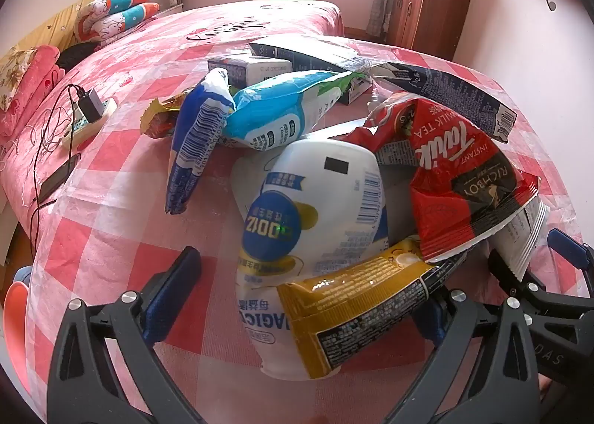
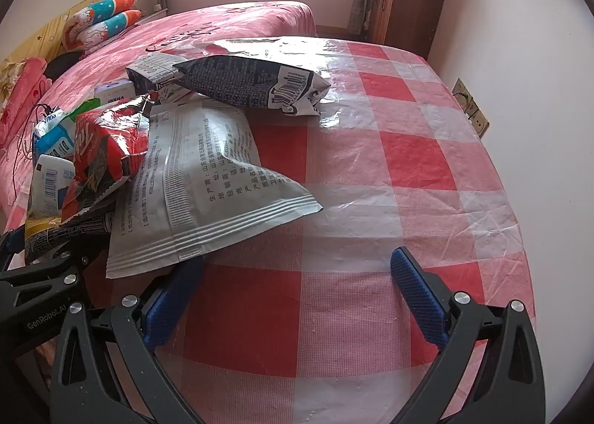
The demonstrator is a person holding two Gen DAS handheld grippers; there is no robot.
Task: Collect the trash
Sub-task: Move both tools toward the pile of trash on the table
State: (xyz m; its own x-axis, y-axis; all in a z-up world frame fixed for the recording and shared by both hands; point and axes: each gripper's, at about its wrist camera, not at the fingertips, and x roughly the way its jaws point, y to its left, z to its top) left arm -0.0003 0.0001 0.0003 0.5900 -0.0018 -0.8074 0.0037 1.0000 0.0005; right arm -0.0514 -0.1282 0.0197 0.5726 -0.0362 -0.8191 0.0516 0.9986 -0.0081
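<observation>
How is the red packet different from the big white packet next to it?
The red packet is crumpled and puffed up with big lettering; the white packet lies flatter with small black print. The red packet rests partly on the white packet, which looks larger. Both are on the checked tablecloth.

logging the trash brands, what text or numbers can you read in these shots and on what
"Tatiik", "INSTANT", "MILK TEA", "RICHBOY": red packet
"2100", "MAGIC": white pouch, upside down
"GenRobot.AI": left tool
Chinese print: grey sachet, too small to quote
Barcode digits, yellow wrapper print: too blurred to read
</observation>
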